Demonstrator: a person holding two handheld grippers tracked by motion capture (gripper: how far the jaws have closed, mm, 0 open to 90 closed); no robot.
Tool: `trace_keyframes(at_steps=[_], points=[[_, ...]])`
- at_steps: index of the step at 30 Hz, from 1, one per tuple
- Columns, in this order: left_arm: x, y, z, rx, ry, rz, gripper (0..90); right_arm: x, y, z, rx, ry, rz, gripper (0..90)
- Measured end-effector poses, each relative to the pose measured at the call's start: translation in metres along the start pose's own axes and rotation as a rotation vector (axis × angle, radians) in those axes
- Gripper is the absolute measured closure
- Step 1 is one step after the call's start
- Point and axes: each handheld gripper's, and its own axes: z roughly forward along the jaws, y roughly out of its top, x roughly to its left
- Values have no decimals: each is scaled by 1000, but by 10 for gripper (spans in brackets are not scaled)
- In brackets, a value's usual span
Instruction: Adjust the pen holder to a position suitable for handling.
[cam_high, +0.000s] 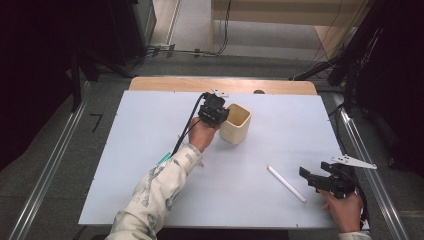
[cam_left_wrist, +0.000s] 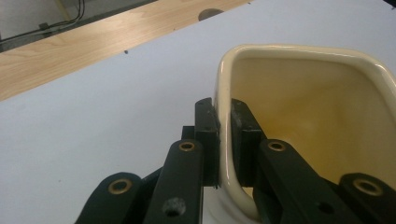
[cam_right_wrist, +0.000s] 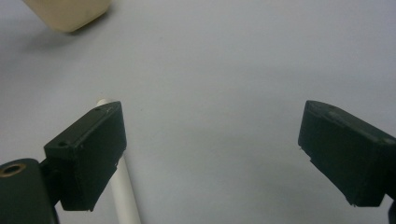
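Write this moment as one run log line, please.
left gripper: shut on cup rim | right gripper: open, beside rod | rod: flat on table

- A lab-like recording space: a white-topped table (cam_high: 150, 150) on grey carpet (cam_high: 50, 165).
- Black curtains (cam_high: 35, 75) flank it; cables (cam_high: 190, 51) trail across the floor.

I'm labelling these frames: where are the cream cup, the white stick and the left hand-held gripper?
cream cup (cam_high: 235, 129), high view, outer front wall.
white stick (cam_high: 286, 183), high view, mid-length.
left hand-held gripper (cam_left_wrist: 225, 140), left gripper view, between fingertips, clamping cup's rim.
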Motion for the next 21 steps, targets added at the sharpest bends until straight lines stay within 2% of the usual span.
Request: trace_keyframes(at_steps=[6,13,21], points=[[-13,-2,1,8,-23,30,849,0,0,0,-1,-1,-2,63],[-25,-5,1,17,-55,39,848,0,0,0,0,-1,0,63],[-31,-8,-1,5,-54,60,846,1,0,0,1,-1,-6,63]])
